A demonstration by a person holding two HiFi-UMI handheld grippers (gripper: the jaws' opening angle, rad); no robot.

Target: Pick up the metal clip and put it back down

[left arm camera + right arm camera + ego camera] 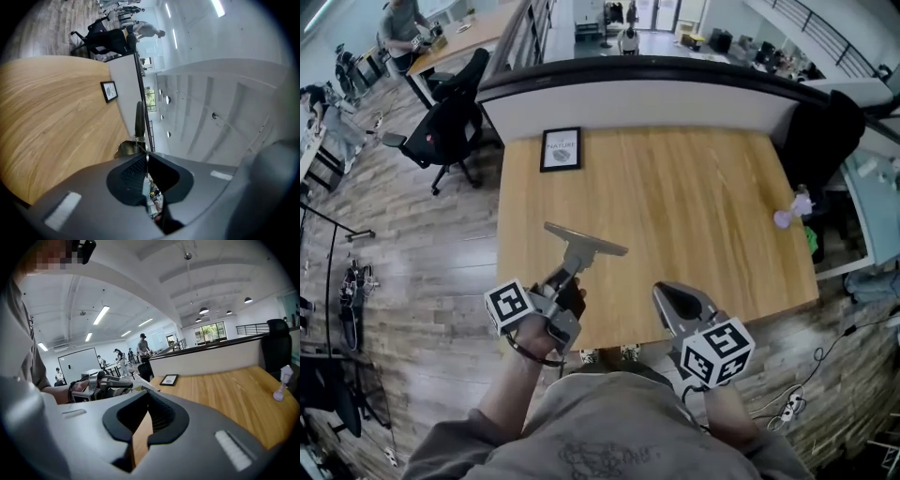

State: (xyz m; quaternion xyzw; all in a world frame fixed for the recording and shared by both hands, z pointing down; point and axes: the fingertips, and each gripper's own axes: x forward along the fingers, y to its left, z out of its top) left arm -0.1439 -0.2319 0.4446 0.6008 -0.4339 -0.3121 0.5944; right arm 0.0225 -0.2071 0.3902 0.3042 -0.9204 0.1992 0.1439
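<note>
Right, the left gripper (567, 278) has the metal clip (584, 246) pinched tight. Its jaws are all but together on the clip's thin handle, and the wide flat bar sticks out ahead of them. The clip hangs in the air, clear of the wood, over the near left part of the table (675, 187). The left gripper view looks straight along the clamped clip (139, 119), with the little spring just past the jaw tips. Over on the other side, the right gripper (664, 293) hovers at the table's near edge with its jaws closed and nothing between them. Further up the table, a framed picture (561, 149) lies by the far left corner. A small purple object (793, 210) stands well apart at the right edge.
</note>
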